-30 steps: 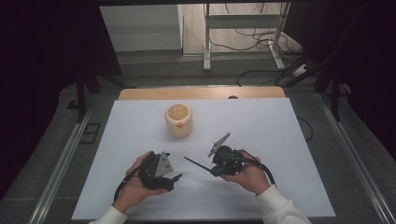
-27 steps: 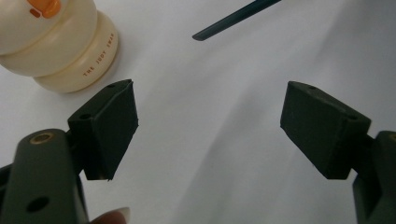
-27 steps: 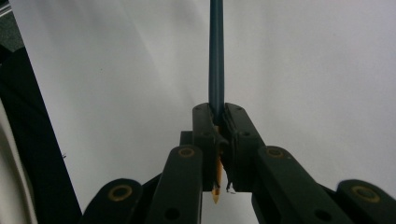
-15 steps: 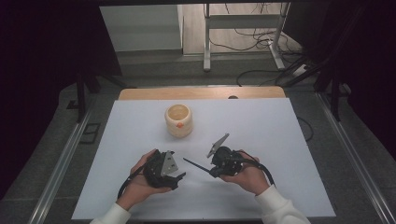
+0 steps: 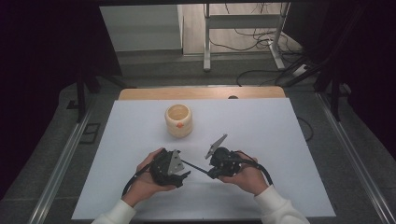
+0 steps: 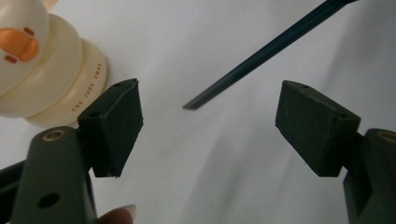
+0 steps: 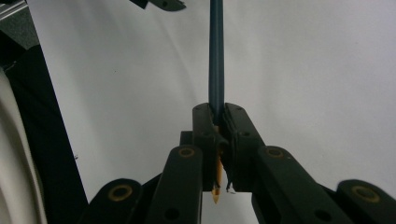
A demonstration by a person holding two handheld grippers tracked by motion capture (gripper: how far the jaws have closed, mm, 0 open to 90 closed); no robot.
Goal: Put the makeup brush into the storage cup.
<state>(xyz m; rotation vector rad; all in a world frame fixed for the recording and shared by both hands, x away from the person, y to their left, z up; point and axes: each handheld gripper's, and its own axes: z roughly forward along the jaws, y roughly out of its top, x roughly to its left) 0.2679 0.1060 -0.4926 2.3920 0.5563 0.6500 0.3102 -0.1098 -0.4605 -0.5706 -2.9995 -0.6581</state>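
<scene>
My right gripper (image 7: 217,112) is shut on a dark blue pencil (image 7: 216,56). The sharpened tip (image 7: 215,196) pokes back behind the jaws and the long shaft runs forward. In the high view the pencil (image 5: 194,166) reaches left from the right gripper (image 5: 212,169) toward my left gripper (image 5: 181,171). The left gripper (image 6: 210,107) is open, jaws wide apart, and the pencil's blunt end (image 6: 196,103) hovers just beyond the gap without touching either jaw. A cream round pot with an orange duck face (image 5: 178,120) stands on the white table (image 5: 280,140), farther back; it also appears left of the left jaw (image 6: 42,70).
A wooden strip (image 5: 201,93) runs along the table's far edge. Metal rails (image 5: 60,163) flank both sides. Beyond the table are a desk frame and floor cables (image 5: 261,32). Cables trail from both grippers over the near part of the table.
My left gripper has shifted slightly right, toward the pencil's free end. The right gripper and the pencil have held still.
</scene>
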